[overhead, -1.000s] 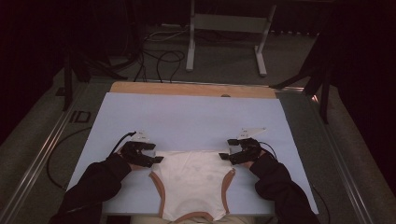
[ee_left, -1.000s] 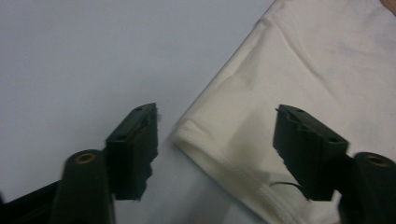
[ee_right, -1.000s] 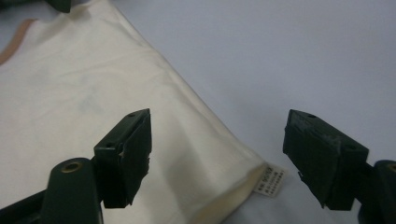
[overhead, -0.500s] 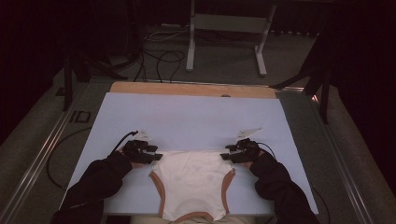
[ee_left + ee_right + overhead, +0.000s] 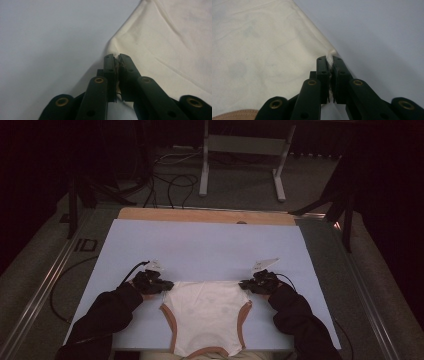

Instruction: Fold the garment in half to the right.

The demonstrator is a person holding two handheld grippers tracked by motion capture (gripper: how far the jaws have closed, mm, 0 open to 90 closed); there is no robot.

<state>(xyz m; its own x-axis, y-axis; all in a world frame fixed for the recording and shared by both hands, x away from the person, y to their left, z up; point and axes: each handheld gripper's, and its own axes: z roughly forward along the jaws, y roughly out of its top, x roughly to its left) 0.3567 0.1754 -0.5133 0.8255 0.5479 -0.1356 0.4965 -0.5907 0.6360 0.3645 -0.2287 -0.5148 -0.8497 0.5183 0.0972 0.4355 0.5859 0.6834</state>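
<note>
The cream garment (image 5: 207, 317) lies flat on the pale blue table cover (image 5: 210, 245), spread between my two grippers, its near end hanging off the table edge toward me. My left gripper (image 5: 159, 285) is clenched on its top left corner; in the left gripper view (image 5: 116, 57) a pinch of cloth sits squeezed between the jaw tips. My right gripper (image 5: 250, 285) is clamped the same way on the top right corner, with a little tuft of fabric poking out past the jaws in the right gripper view (image 5: 329, 58).

To do this well, I judge I should keep both hands level and pull evenly outward, so the top edge between them goes taut without slipping out of either pinch.

The fabric looks soft, thin and matte, faintly creased ahead of the left jaws. Tan ribbed trim (image 5: 169, 322) curves around the leg openings below each gripper. The cover under it is smooth and plain.
</note>
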